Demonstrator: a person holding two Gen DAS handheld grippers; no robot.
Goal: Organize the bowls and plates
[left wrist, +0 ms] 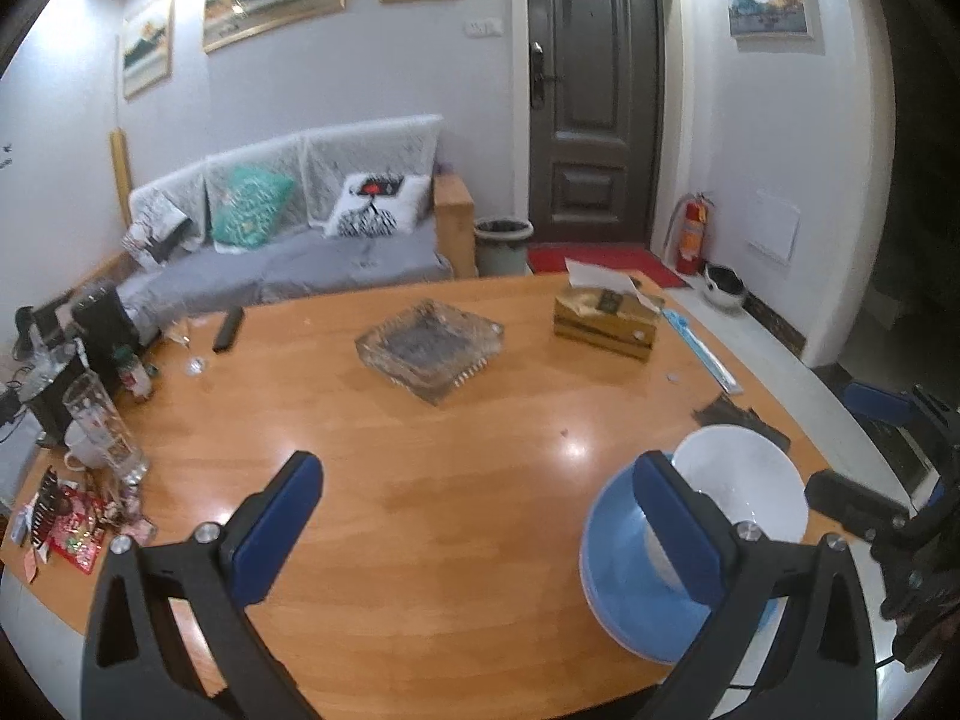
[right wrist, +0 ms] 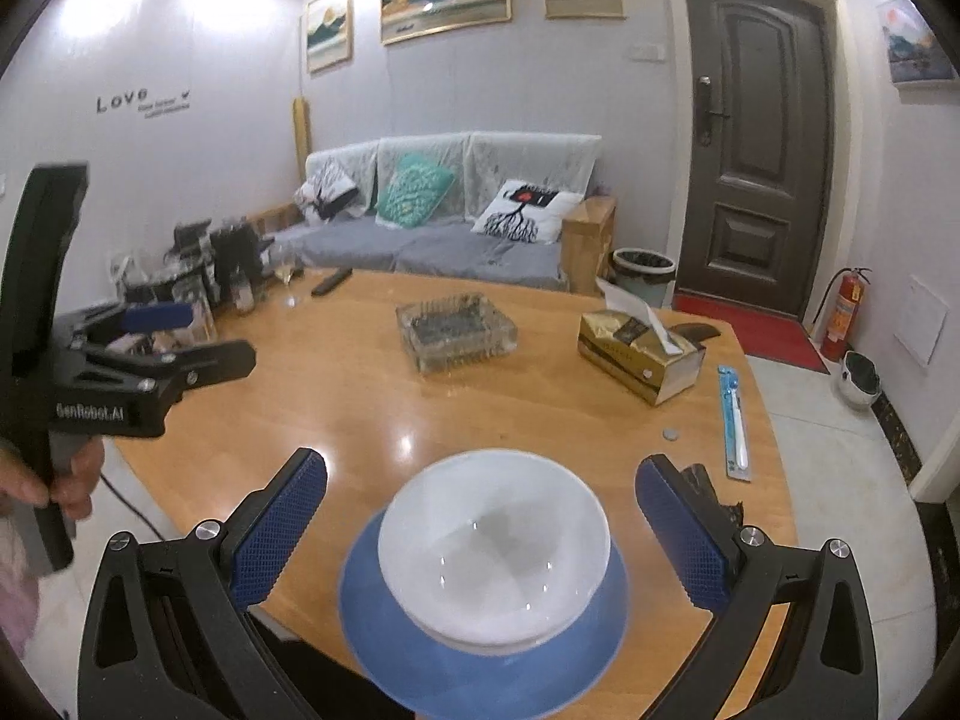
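White and glossy, the bowl (right wrist: 493,546) sits on the blue plate (right wrist: 483,660) near the front edge of the wooden table (right wrist: 360,396). The right gripper (right wrist: 480,516) hovers over them with its fingers spread wide on either side of the bowl, grasping nothing. The left gripper (left wrist: 474,516) is also spread and empty above bare tabletop, with the bowl (left wrist: 741,483) and plate (left wrist: 624,588) beside its right finger. Farther back stand a glass ashtray (right wrist: 456,324) and a gold tissue box (right wrist: 639,351).
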